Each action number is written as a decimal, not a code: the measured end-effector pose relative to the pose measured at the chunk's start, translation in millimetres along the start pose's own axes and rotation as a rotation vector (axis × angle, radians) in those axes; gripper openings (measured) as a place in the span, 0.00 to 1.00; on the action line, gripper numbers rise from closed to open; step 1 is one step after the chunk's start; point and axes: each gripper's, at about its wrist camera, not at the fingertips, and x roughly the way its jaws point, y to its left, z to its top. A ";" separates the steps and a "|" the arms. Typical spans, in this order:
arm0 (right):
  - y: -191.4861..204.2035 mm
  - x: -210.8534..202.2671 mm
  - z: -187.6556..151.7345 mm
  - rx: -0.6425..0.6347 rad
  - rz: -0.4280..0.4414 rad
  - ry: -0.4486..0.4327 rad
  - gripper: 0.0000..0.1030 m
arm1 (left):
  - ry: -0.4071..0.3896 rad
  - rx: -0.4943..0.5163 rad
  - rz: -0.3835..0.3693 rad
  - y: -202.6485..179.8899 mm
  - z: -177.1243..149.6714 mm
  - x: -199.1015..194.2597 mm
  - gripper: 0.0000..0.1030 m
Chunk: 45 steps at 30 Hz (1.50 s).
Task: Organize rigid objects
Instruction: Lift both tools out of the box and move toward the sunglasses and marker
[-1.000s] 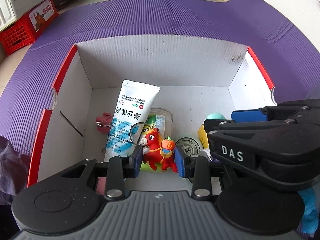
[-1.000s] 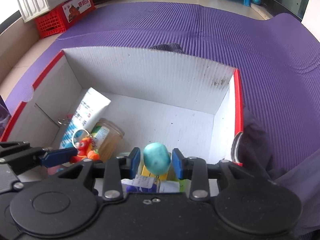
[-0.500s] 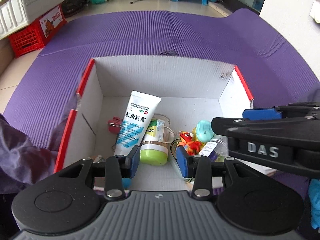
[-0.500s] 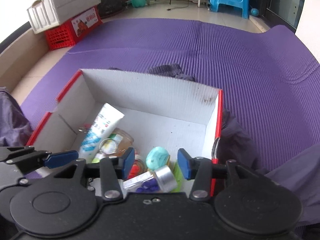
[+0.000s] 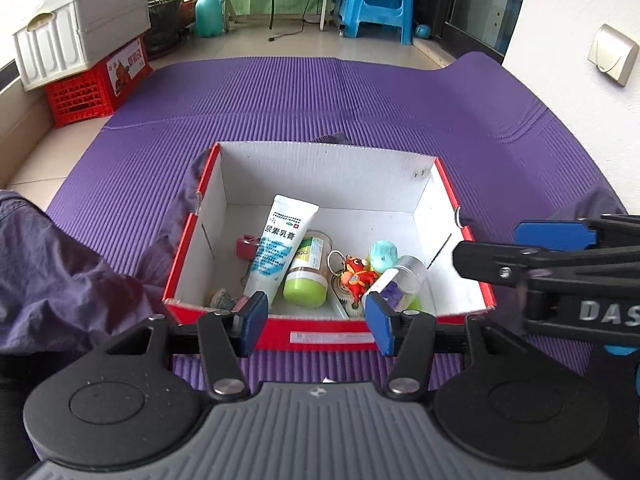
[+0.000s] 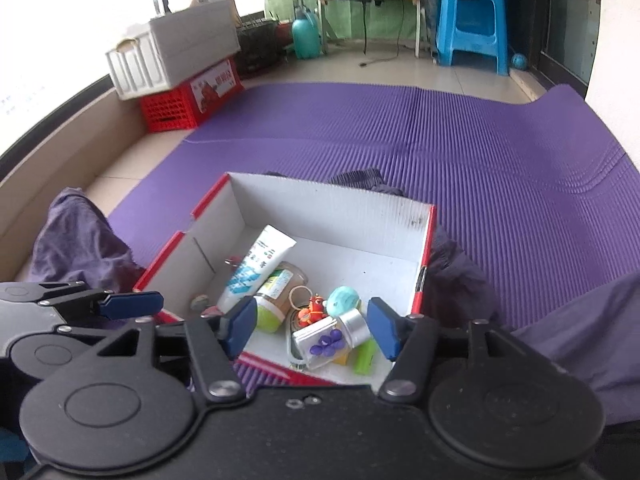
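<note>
A red and white cardboard box point(image 5: 426, 196) point(image 6: 425, 248) sits on the purple mat. Inside lie a white cream tube point(image 5: 282, 248) point(image 6: 256, 266), a green-lidded jar point(image 5: 307, 274) point(image 6: 276, 296), a red horse keychain point(image 5: 356, 276) point(image 6: 314, 308), a teal egg-shaped toy point(image 5: 383, 254) point(image 6: 343, 299) and a clear vial with purple beads point(image 5: 400, 280) point(image 6: 330, 338). My left gripper point(image 5: 316, 318) is open and empty, raised above the box's near edge. My right gripper point(image 6: 312, 328) is open and empty, raised above the box's near right corner.
The purple mat point(image 5: 320, 100) point(image 6: 440, 132) spreads around the box. Purple cloth point(image 5: 52, 276) point(image 6: 80, 240) lies left of it, and more cloth point(image 6: 560, 320) lies on the right. A red crate point(image 5: 100, 84) under a white bin, a teal bottle and a blue stool point(image 5: 376, 4) stand at the far edge.
Both grippers let go inside the box: the left released the horse keychain, the right the teal toy. Both opened wide, rose and pulled back from the box.
</note>
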 end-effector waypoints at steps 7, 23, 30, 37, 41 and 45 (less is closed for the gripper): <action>0.9 -32.7 -15.9 0.012 0.045 -0.052 0.73 | -0.023 -0.018 0.017 1.4 -11.7 -25.5 0.52; -4.3 -62.8 -62.7 -0.024 0.117 -0.088 1.00 | -0.037 -0.042 0.040 3.3 -47.4 -53.9 0.82; -16.9 -54.0 -74.8 -0.006 0.091 -0.051 1.00 | 0.052 -0.076 0.047 5.0 -70.1 -33.0 0.82; -22.2 -32.5 -88.3 -0.030 0.060 0.008 1.00 | 0.163 -0.174 0.059 7.2 -99.3 3.1 0.86; -22.1 -17.2 -97.4 -0.058 0.058 0.050 1.00 | 0.235 -0.242 0.050 12.9 -113.2 27.3 0.86; -26.3 -1.4 -103.9 -0.070 0.059 0.106 0.99 | 0.286 -0.288 0.067 17.0 -123.2 47.5 0.86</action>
